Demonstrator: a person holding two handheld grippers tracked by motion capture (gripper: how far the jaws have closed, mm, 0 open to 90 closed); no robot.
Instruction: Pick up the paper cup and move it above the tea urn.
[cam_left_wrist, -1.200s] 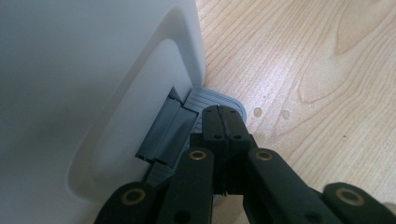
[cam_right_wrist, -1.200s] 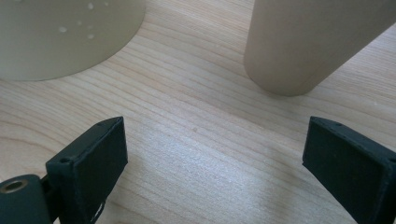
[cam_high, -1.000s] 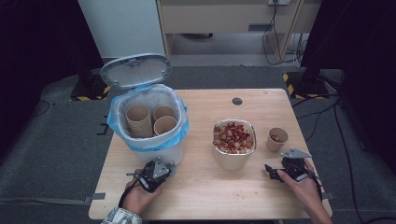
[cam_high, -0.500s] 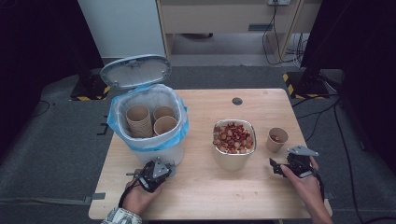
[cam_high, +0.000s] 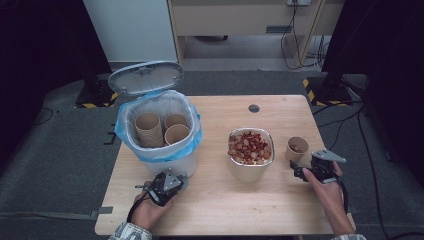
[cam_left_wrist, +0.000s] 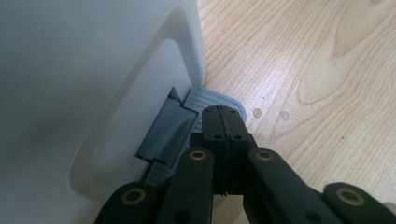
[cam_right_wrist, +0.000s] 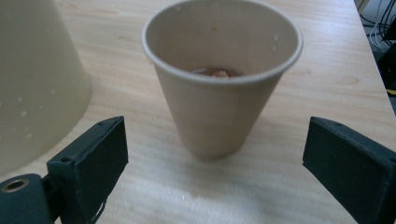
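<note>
Before the paper cup (cam_right_wrist: 219, 79), right gripper (cam_right_wrist: 219, 158) level, jaws wide apart

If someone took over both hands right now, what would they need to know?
Left tongs: shut, tips pressing the bin's grey pedal; lid up.
Right tongs: open, either side of the paper cup but not touching it.
The cup, with scraps at its bottom, stands on the table beside the food bowl.
Done: paper cups already in the bin.
Left, probably: grip the cup and bin it.
</note>
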